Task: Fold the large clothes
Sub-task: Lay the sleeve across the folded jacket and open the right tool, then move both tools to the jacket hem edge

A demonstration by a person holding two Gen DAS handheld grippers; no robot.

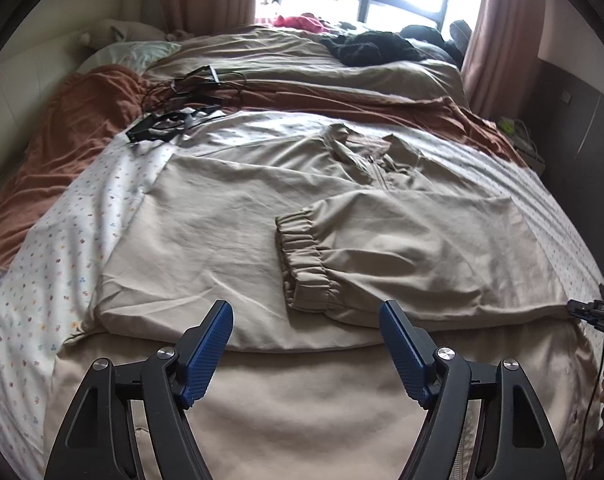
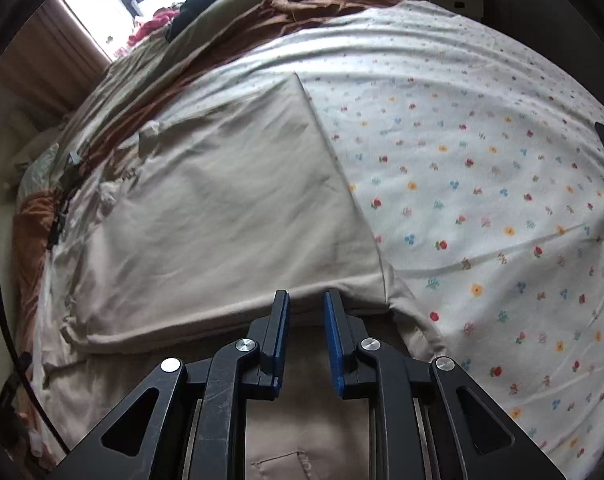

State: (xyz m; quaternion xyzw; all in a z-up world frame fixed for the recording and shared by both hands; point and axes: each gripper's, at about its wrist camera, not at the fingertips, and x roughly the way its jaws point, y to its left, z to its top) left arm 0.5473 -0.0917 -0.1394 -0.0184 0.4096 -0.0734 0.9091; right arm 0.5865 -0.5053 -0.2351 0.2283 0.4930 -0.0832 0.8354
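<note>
1. My left hand-held gripper (image 1: pixel 306 312) hangs with its blue pads spread wide, nothing between them, just over the near hem of the beige jacket (image 1: pixel 229 216).
2. The jacket lies flat on the bed, on the floral sheet (image 2: pixel 482 168), collar away from me, and one sleeve is folded across its front with the elastic cuff (image 1: pixel 302 256) near the middle.
3. My right hand-held gripper (image 2: pixel 305 300) sits at the jacket's near right corner, jaws narrowed to a slim gap. In the right wrist view the hem runs just beyond the tips; I can't tell whether cloth is pinched.
4. From the left wrist view that gripper's tip touches the corner at the far right edge.
5. Rust-brown blanket (image 1: pixel 61 128) and black cables (image 1: pixel 181 92) lie beyond.
</note>
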